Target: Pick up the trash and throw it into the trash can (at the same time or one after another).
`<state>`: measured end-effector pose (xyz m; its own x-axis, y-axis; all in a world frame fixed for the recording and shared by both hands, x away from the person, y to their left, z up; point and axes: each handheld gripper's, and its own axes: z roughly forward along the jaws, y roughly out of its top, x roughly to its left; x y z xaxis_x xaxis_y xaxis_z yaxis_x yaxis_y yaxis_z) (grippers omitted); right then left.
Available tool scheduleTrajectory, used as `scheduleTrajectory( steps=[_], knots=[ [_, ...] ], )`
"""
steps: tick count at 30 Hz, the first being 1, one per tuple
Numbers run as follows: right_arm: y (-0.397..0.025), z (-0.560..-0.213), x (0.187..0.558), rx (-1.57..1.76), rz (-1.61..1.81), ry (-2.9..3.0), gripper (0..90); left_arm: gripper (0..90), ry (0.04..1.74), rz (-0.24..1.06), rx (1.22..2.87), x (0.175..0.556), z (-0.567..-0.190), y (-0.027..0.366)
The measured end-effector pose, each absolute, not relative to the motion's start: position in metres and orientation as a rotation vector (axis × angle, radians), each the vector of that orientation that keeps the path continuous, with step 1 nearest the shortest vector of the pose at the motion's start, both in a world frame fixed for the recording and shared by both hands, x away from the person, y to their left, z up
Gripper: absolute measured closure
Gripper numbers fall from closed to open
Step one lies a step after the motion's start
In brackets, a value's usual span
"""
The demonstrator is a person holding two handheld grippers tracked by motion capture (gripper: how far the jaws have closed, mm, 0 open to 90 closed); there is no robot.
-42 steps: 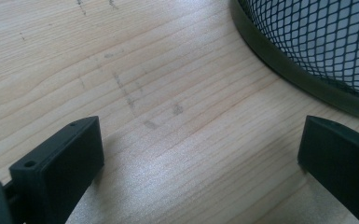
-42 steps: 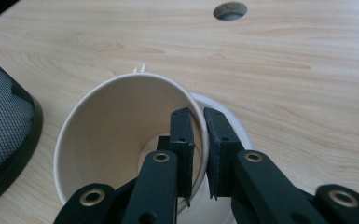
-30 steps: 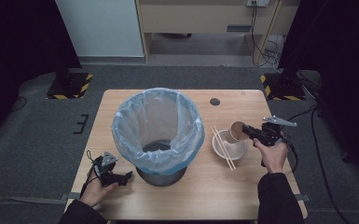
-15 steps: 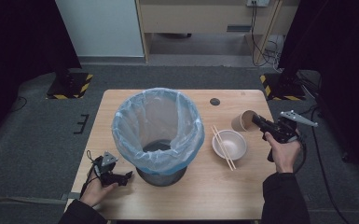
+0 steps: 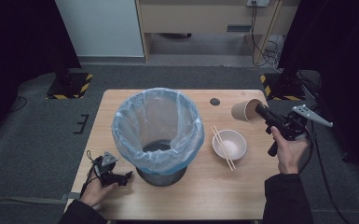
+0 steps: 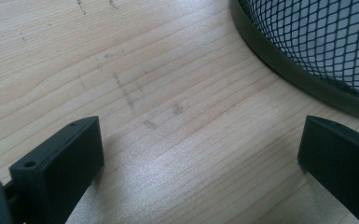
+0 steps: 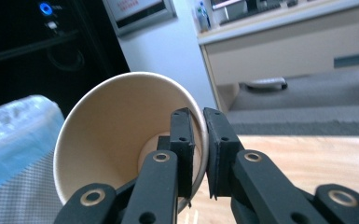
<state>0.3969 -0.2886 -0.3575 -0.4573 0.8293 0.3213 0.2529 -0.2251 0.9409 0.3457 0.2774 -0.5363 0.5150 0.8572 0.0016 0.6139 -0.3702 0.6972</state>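
Observation:
My right gripper (image 5: 259, 111) is shut on the rim of a brown paper cup (image 5: 242, 110), held tilted on its side above the table's right part. In the right gripper view the cup (image 7: 116, 144) opens toward the camera, its wall pinched between the jaws (image 7: 199, 144). A white bowl (image 5: 230, 144) sits below it with a pair of chopsticks (image 5: 223, 147) across its left rim. A mesh waste bin (image 5: 158, 130) lined with a blue bag stands mid-table. My left gripper (image 5: 126, 177) rests open on the wood by the bin's base (image 6: 298, 79).
The wooden table (image 5: 224, 186) has a small dark round spot (image 5: 215, 101) near its far edge. A cabinet and cables stand beyond the table. Bare wood lies along the front edge and between the bin and the bowl.
My right gripper has lifted the cup from beside the bowl and carried it up and to the right, away from the bowl. The left gripper has stayed put.

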Motion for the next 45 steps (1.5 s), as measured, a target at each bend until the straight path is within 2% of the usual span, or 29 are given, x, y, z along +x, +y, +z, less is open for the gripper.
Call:
scheduleTrajectory(
  steps=[22, 45],
  knots=[
    [-0.269, -0.301, 0.37, 1.067, 1.947, 1.478, 83.1, 0.0, 1.194, 0.487, 2.113, 0.346, -0.536, 0.277],
    [-0.225, -0.268, 0.367, 0.929, 2.038, 1.523, 83.1, 0.0, 1.194, 0.487, 2.112, 0.346, -0.536, 0.277]
  ],
)
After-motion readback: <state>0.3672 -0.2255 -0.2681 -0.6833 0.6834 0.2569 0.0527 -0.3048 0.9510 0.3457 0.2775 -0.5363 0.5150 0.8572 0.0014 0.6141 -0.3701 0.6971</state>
